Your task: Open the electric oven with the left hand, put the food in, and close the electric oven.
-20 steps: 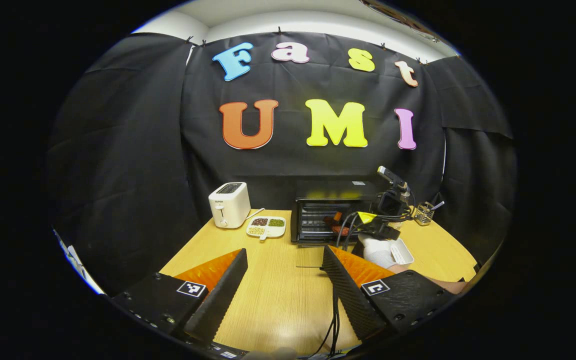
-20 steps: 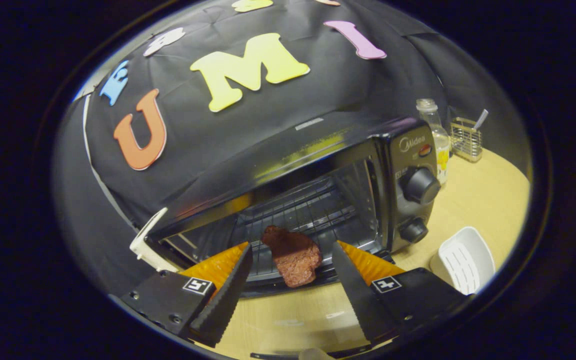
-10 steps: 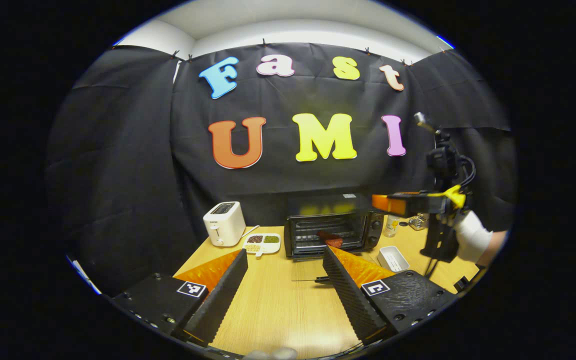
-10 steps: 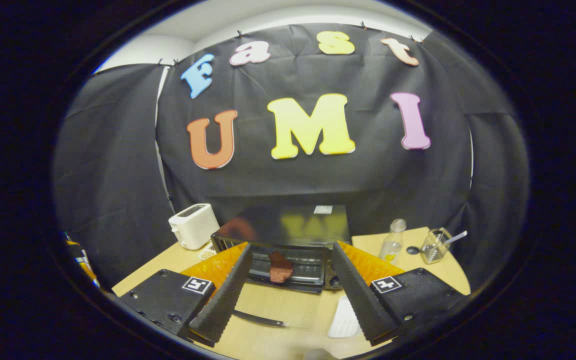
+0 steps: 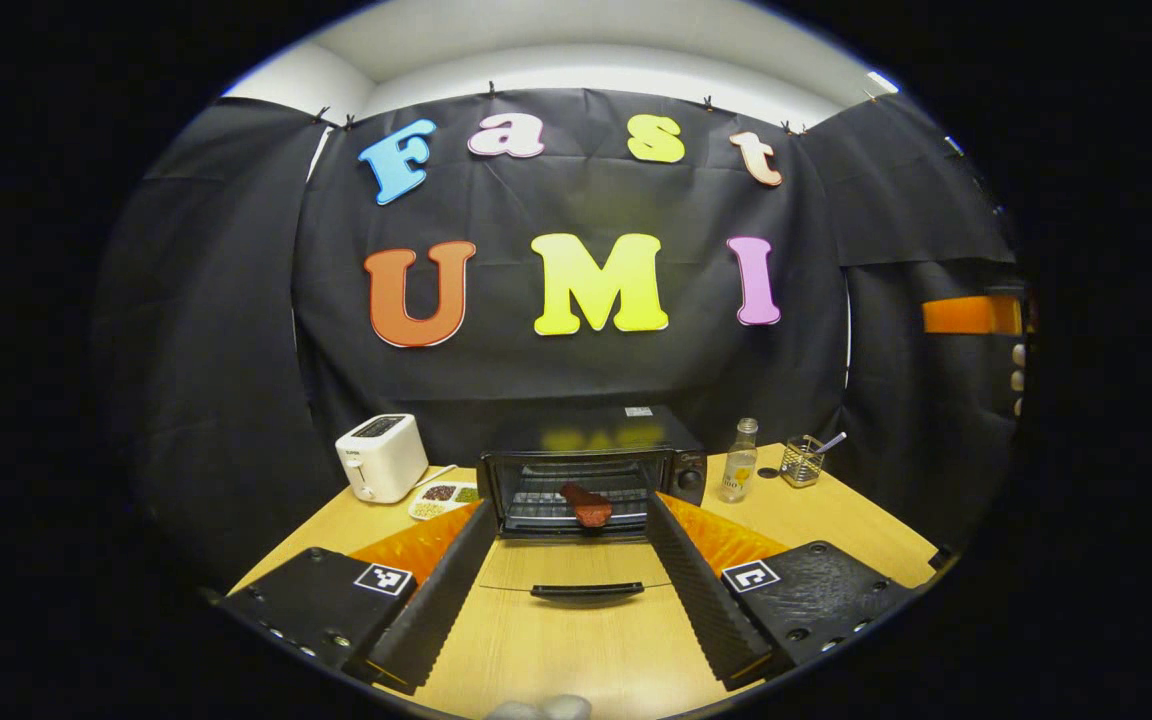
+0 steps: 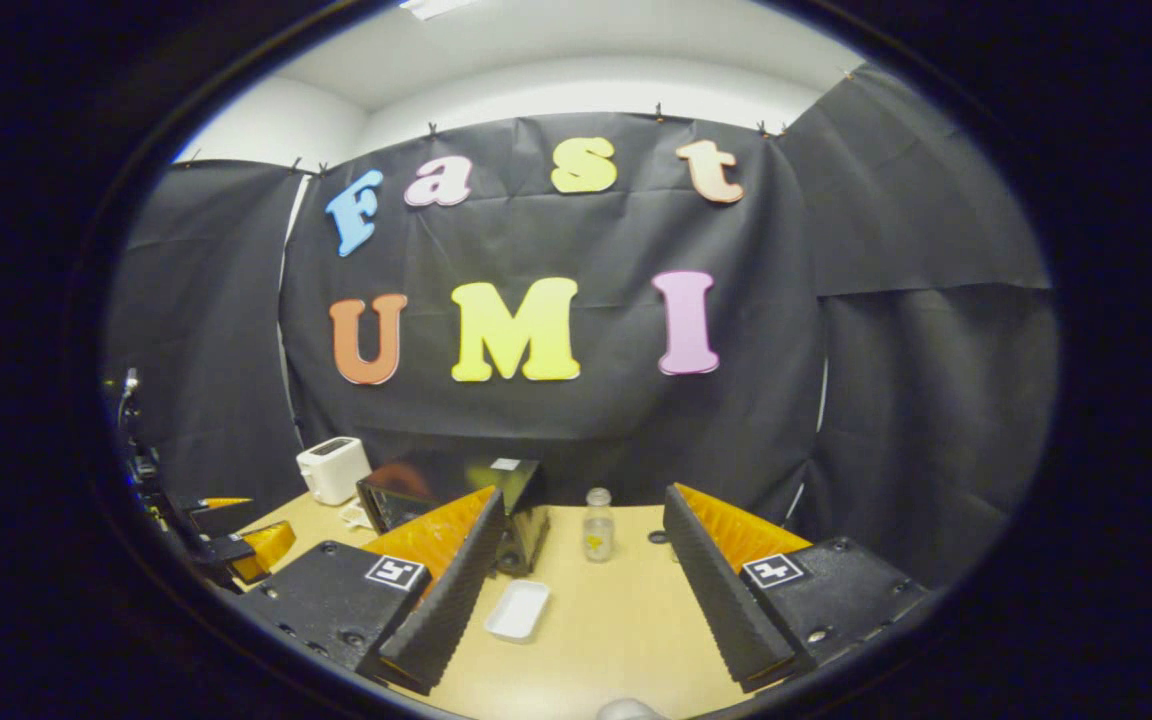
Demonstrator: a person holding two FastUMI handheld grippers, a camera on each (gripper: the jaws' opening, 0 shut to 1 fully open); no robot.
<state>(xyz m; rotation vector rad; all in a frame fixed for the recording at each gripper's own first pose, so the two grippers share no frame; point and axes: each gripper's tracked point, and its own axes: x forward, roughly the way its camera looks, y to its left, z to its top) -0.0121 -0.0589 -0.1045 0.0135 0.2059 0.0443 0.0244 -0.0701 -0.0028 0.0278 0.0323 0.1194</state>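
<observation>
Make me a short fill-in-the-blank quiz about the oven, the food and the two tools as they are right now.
1. The electric oven's door is ____.
2. The piece of meat lies on the oven's ____.
3. Both the left tool and the right tool are ____.
4. The white toaster stands to the oven's ____ in the left gripper view.

Missing words: open; rack; open; left

I see a pale wood-grain table with a soft sheen, a glossy black oven with a wire metal rack, a smooth white plastic toaster, and a clear glass bottle.
</observation>
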